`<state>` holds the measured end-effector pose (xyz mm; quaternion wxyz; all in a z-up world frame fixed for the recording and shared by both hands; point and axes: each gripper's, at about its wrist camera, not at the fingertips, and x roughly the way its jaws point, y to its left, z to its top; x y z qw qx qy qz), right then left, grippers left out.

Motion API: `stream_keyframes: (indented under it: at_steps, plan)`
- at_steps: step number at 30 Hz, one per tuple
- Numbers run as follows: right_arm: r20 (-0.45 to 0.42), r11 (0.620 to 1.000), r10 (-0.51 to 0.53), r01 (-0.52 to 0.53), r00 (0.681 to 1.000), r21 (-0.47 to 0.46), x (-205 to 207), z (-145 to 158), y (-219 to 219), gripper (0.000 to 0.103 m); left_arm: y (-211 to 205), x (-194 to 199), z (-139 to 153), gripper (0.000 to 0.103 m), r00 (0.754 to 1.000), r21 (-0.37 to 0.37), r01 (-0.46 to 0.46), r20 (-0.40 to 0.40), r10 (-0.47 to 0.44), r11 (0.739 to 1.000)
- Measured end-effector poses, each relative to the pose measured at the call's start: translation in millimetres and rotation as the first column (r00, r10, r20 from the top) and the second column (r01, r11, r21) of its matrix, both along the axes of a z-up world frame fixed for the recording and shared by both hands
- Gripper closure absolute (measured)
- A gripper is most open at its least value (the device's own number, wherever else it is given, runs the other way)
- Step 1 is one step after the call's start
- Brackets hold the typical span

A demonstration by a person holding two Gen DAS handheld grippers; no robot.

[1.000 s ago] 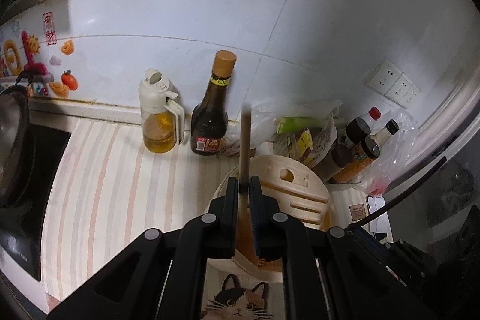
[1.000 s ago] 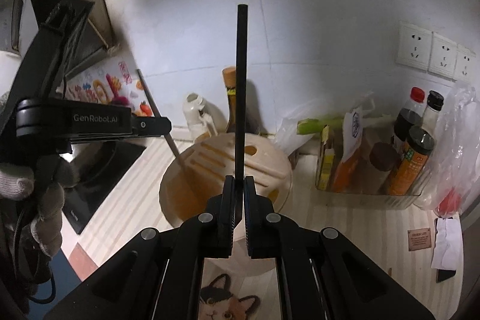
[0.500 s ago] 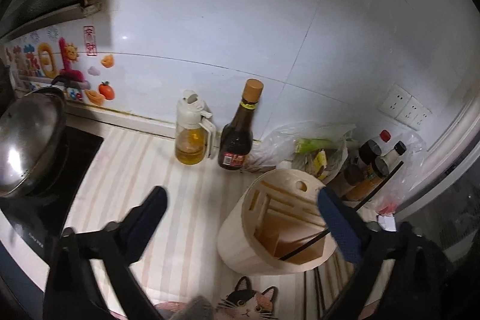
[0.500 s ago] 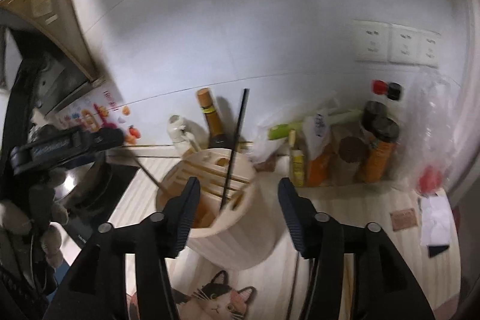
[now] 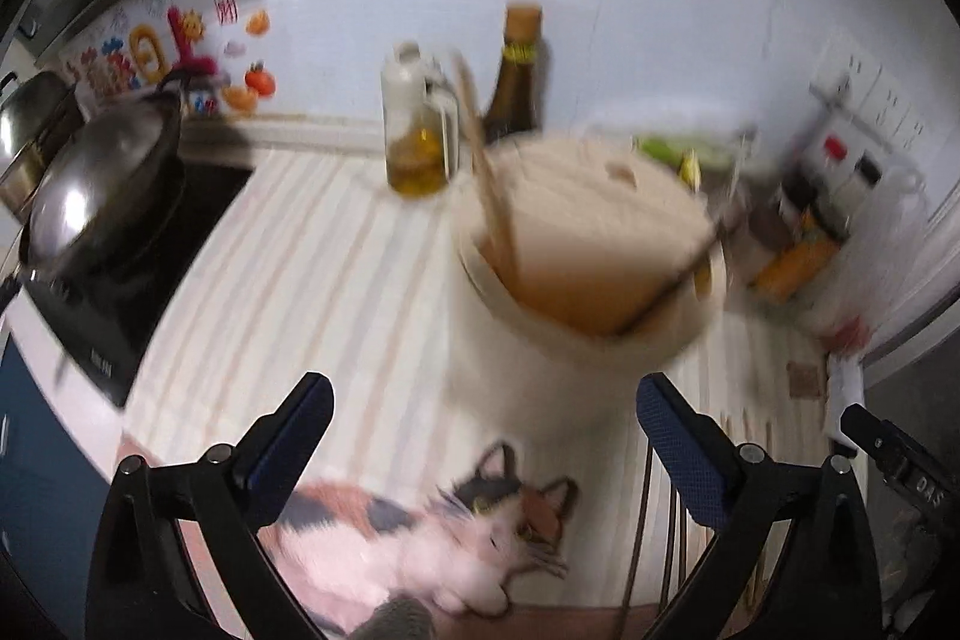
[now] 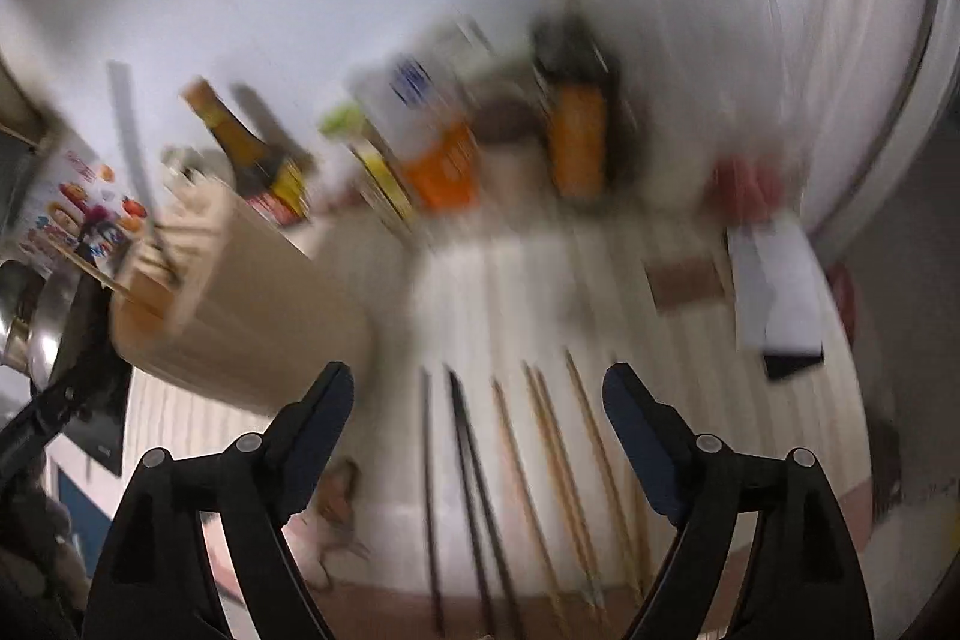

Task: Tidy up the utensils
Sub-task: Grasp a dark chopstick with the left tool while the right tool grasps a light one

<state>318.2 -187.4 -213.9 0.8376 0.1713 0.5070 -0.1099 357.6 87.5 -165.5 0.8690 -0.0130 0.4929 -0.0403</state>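
Note:
Both views are blurred by motion. A round cream utensil holder [image 5: 576, 292] stands on the striped counter, straight ahead of my left gripper [image 5: 483, 412], which is open and empty. A wooden chopstick [image 5: 489, 196] and a black chopstick [image 5: 672, 289] lean inside the holder. In the right wrist view the holder [image 6: 240, 304] is at the left. Several wooden chopsticks [image 6: 564, 466] and black chopsticks [image 6: 474, 484] lie loose on the counter between the fingers of my right gripper [image 6: 477, 400], which is open and empty.
An oil jug [image 5: 420, 130] and a dark sauce bottle [image 5: 516, 76] stand behind the holder. A wok [image 5: 102, 184] sits on the stove at the left. Bottles and packets [image 6: 540, 118] crowd the back wall. A cat-print mat [image 5: 456, 532] lies at the counter's front.
Both grippers were shut on chopsticks a second ago, then opened and left them in the holder. My right gripper has now swung down and right over the loose chopsticks.

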Motion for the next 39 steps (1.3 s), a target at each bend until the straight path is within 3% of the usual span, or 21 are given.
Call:
stream_keyframes:
  at_steps: [3,5,9,11,13,20,21,22,23,25,26,31,35,39]
  plan:
    - [-0.088,0.999,0.018,-0.014,0.996,0.047,-7.0,-29.4,-26.4,0.017,-28.6,-16.9,-19.7,0.000,0.999,0.031,-0.010,-0.046,0.011,0.999]
    - [-0.134,0.997,0.041,-0.033,0.990,0.064,-14.2,-48.7,-36.0,0.036,-46.8,-25.3,-38.3,0.000,0.996,0.047,-0.004,-0.090,0.009,0.999]
    - [-0.218,0.994,0.085,-0.067,0.972,0.087,-21.7,-87.9,-54.4,0.063,-80.7,-36.1,-76.1,0.000,0.986,0.090,0.023,-0.166,-0.008,0.996]
    - [-0.250,0.994,0.087,-0.068,0.964,0.087,-24.7,-104.0,-62.5,0.067,-96.0,-39.8,-94.4,0.007,0.980,0.105,0.051,-0.196,-0.030,0.993]
    - [-0.276,0.994,0.090,-0.068,0.957,0.086,-25.4,-118.7,-69.0,0.072,-107.2,-39.9,-113.6,0.026,0.969,0.105,0.080,-0.243,-0.052,0.991]
    - [-0.348,0.992,0.115,-0.094,0.930,0.079,-13.7,-156.4,-69.7,0.072,-141.7,-32.3,-165.6,0.031,0.926,0.111,0.188,-0.351,-0.139,0.976]
    - [-0.353,0.993,0.113,-0.094,0.929,0.071,-11.4,-159.9,-68.6,0.072,-146.5,-30.2,-170.9,0.037,0.922,0.113,0.209,-0.354,-0.157,0.971]
    - [-0.362,0.993,0.120,-0.103,0.924,0.065,-8.7,-162.9,-66.1,0.071,-151.6,-27.5,-176.8,0.060,0.917,0.124,0.227,-0.361,-0.170,0.966]
    - [-0.361,0.992,0.125,-0.117,0.924,0.042,-6.5,-162.5,-63.2,0.075,-156.1,-25.3,-182.3,0.070,0.909,0.123,0.248,-0.373,-0.186,0.961]
    - [-0.380,0.991,0.129,-0.135,0.916,0.010,-2.6,-164.5,-56.5,0.087,-160.1,-24.5,-181.6,0.094,0.911,0.109,0.263,-0.355,-0.210,0.959]
    - [-0.389,0.991,0.126,-0.137,0.913,-0.001,-1.9,-165.6,-55.4,0.096,-161.9,-24.6,-182.1,0.098,0.907,0.105,0.279,-0.356,-0.225,0.955]
    - [-0.417,0.993,0.120,-0.110,0.901,0.048,-15.6,-166.7,-67.2,0.096,-124.5,-40.6,-183.2,0.100,0.913,0.083,0.185,-0.383,-0.140,0.979]
    - [-0.467,0.987,0.150,-0.108,0.871,0.116,-30.4,-170.0,-74.7,0.096,-80.7,-52.8,-185.2,0.100,0.897,0.023,0.059,-0.439,-0.043,0.998]
    - [-0.498,0.984,0.174,-0.131,0.850,0.121,-26.5,-172.5,-75.1,0.096,-71.6,-49.3,-187.3,0.096,0.888,-0.009,0.039,-0.459,-0.039,0.999]
